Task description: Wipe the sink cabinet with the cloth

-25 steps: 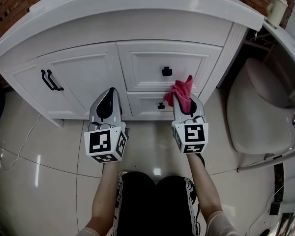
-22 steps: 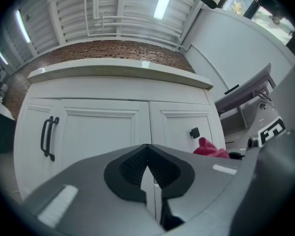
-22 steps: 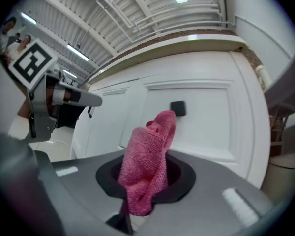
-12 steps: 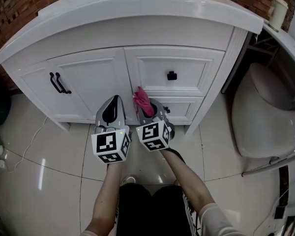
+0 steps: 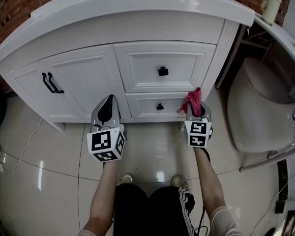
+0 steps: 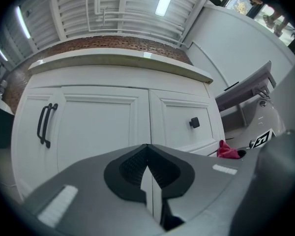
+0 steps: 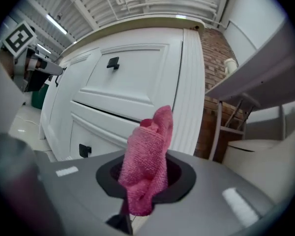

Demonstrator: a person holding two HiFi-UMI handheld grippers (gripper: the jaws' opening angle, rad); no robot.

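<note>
The white sink cabinet (image 5: 88, 73) fills the upper half of the head view, with a double-handled door at left and two drawers with black knobs at right. My right gripper (image 5: 195, 113) is shut on a pink cloth (image 5: 192, 101), which stands up in front of the lower drawer's right end, near the fluted corner post (image 7: 192, 87). The pink cloth (image 7: 147, 166) bunches upward from between the jaws. My left gripper (image 5: 107, 110) is shut with nothing in it, low before the door, apart from the cabinet. The left gripper (image 6: 148, 173) points at the door.
A white toilet (image 5: 260, 107) stands right of the cabinet, with a narrow gap between them. A cup (image 5: 268, 3) sits on a ledge at upper right. Glossy floor tiles (image 5: 39, 166) spread below. A white cable (image 5: 25, 141) trails at left. The person's legs and shoes are at bottom.
My right gripper with the cloth has swung from beside the left gripper, near the cabinet's middle, out to the right end of the lower drawer. The left gripper has barely moved.
</note>
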